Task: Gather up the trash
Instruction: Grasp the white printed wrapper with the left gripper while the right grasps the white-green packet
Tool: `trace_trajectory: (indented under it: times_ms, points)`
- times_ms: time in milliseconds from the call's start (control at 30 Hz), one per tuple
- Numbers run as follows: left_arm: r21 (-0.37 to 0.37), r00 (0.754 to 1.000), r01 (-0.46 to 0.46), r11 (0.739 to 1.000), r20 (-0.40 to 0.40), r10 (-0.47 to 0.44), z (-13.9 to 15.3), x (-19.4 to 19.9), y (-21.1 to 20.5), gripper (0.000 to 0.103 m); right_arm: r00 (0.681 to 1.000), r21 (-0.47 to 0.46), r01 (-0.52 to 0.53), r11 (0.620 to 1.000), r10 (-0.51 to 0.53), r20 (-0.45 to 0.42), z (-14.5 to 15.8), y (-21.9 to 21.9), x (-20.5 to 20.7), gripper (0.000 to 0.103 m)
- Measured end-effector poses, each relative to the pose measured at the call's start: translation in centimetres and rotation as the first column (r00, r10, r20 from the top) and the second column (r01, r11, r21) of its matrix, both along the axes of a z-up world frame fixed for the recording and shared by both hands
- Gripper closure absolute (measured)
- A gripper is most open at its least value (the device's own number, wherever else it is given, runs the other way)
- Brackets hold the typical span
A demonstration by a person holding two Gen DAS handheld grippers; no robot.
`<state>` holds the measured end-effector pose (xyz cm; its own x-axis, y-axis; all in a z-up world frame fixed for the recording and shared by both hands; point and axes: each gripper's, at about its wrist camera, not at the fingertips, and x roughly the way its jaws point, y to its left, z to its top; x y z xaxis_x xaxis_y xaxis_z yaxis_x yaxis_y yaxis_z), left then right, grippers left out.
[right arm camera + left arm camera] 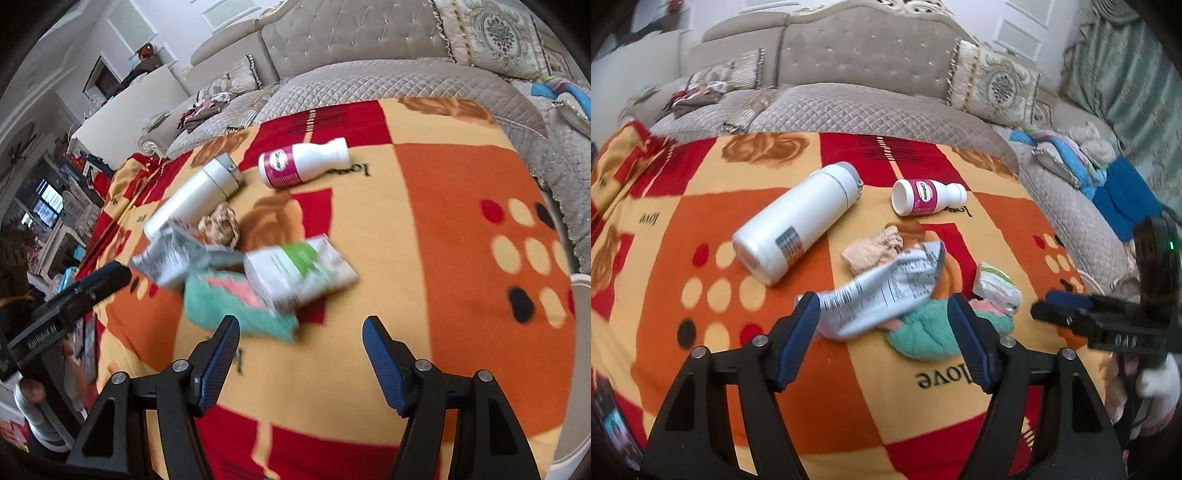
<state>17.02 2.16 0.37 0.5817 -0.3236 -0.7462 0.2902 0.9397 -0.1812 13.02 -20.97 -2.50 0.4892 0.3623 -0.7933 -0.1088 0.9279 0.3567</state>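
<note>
We see a tabletop covered by a blanket (701,206) with orange, red and yellow squares, dots and the word "love". On it lie several things close together.

The trash looks like this: a crumpled silver wrapper (882,291) with small black print, blurred in both views, and a crumpled white and green packet (997,284), also seen in the right wrist view (299,273). The silver wrapper lies partly over a mint green cloth (923,332) with pink marks, and the white and green packet touches the same cloth on its other side. Just behind the wrapper is a small beige crumpled piece (875,251); we cannot tell if it is paper or fabric.

Farther back, a big white flask (798,221) lies on its side, and near it a small white bottle (923,197) with a pink label also lies on its side, well apart from the pile.

The left gripper (882,317) has its jaws wide apart, and the silver wrapper is between the two blue pads without being clamped. The right gripper (301,332) also has its jaws apart and holds nothing; the green cloth is just in front of its left pad. Behind the tabletop stands a grey quilted sofa (849,59) with cushions.
</note>
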Motion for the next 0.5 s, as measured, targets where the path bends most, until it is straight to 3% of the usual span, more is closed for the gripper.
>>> trace_trajectory:
  times_ms: [200,433,467,500]
  points:
    - [0.065,0.998,0.053,0.996,-0.022,-0.052,-1.0,1.9,-0.6,0.032,0.999,-0.018,0.024,1.0,-0.024,-0.029,-0.1,2.0,3.8,0.036]
    - [0.105,0.994,0.094,0.99,-0.071,-0.086,-3.1,2.5,-1.6,0.033,0.997,-0.1,0.009,0.995,-0.017,-0.081,-2.5,3.8,6.1,0.035]
    - [0.111,0.993,0.1,0.989,-0.076,-0.092,-3.4,2.4,-1.8,0.034,0.996,-0.115,-0.003,0.993,-0.006,-0.084,-2.7,3.8,5.9,0.035]
    - [0.12,0.992,0.104,0.987,-0.078,-0.095,-3.5,2.3,-2.0,0.043,0.996,-0.131,-0.021,0.991,0.01,-0.086,-3.0,3.8,5.6,0.035]
